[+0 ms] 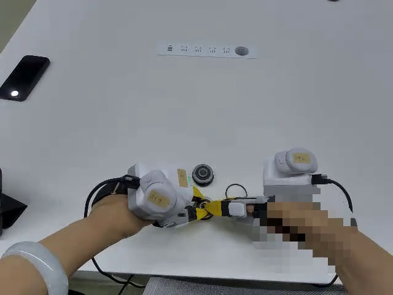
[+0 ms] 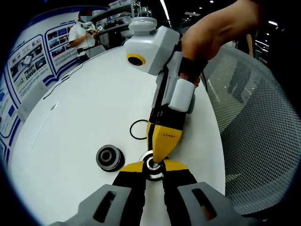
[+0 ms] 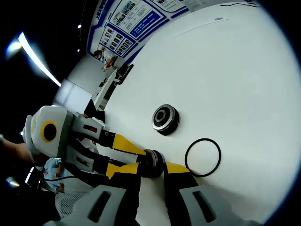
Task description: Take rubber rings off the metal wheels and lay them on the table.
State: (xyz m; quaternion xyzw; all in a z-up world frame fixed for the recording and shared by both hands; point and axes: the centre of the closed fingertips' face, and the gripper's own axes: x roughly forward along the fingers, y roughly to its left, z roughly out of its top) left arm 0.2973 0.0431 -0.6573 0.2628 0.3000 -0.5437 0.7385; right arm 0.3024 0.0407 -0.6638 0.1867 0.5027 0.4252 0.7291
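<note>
- One rubber ring (image 3: 203,140) lies off on the bench (image 1: 184,110), near-right of a second wheel (image 3: 165,118);
- left tongs (image 2: 151,169) and right tongs (image 3: 153,170) both pinch the held wheel (image 2: 153,163), nearly closed;
- its ring seems unstripped; that remains, I judge.

In the head view the yellow jaw tips nearly cover the held wheel (image 1: 207,207); we cannot tell what sits around it. The left edge cuts a dark object (image 1: 7,212). The posters (image 2: 59,37) are too small for us to read.
</note>
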